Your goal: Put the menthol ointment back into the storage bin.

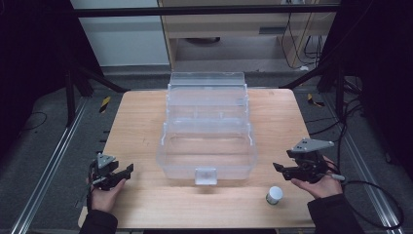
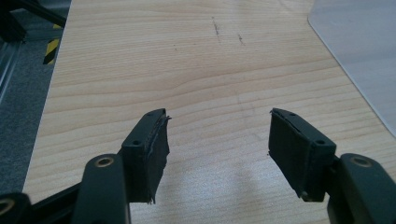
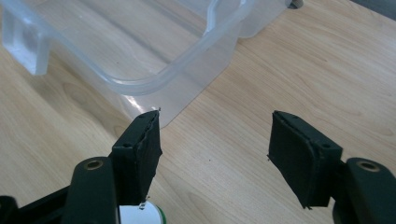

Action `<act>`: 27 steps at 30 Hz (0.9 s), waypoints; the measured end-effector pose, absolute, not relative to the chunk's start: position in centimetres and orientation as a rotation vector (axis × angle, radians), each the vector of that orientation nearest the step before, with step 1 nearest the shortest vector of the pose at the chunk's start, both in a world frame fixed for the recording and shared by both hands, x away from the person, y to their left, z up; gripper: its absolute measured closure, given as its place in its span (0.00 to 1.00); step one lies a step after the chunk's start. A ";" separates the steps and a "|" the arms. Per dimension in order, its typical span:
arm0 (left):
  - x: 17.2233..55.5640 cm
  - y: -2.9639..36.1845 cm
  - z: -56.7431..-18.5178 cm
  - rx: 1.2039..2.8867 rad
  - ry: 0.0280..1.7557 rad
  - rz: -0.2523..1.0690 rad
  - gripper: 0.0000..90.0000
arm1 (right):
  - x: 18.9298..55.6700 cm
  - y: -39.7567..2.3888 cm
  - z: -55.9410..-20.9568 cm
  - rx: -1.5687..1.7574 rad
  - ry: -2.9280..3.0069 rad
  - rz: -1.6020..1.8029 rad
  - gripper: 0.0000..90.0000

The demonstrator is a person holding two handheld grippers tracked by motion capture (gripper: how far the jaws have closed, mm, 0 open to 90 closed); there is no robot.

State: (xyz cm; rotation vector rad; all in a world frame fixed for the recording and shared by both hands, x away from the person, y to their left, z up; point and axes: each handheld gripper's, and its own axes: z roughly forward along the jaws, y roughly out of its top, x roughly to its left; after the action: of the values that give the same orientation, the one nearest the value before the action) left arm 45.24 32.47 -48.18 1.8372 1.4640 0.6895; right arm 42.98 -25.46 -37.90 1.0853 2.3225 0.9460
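**Tongs poised beside small jar and open clear box**

A person holds two sets of tongs over a wooden tabletop [image 1: 146, 122], where a clear plastic storage box [image 1: 207, 146] sits open at the centre, its lid tipped back toward twelve o'clock. The right tongs [image 1: 278, 167] hang at about four o'clock from the box, jaws standing roughly half open with nothing between them. A small white-capped jar [image 1: 274, 195] stands on the wood just below, at about five o'clock from the box and apart from its wall; in the right gripper view its cap [image 3: 140, 215] peeks out under one black jaw. The left tongs [image 1: 129, 168] rest low at eight o'clock, jaws wide apart and empty over bare wood.

The likely risk lies in the approach to the jar: it is small and light-looking, and a jaw coming down off-centre could tip it or send it rolling toward the tabletop's near edge. A lift swung too low could also clip the box's front rim.
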 end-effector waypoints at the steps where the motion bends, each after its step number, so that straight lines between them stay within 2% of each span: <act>1: 45.2 32.5 -48.2 1.838 1.463 0.690 0.42 | 42.9 -25.4 -37.8 1.080 2.326 0.948 0.37; 10: 45.2 32.3 -48.2 1.856 1.455 0.697 0.41 | 42.8 -24.1 -37.2 1.015 2.457 0.860 0.33; 27: 45.2 32.2 -48.2 1.867 1.452 0.692 0.41 | 42.5 -22.4 -38.9 0.872 2.670 0.629 0.32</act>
State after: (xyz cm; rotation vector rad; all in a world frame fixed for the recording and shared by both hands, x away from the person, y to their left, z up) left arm 45.25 32.24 -48.22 1.8668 1.4524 0.6917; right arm 42.54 -22.42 -38.91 0.8719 2.6701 0.6286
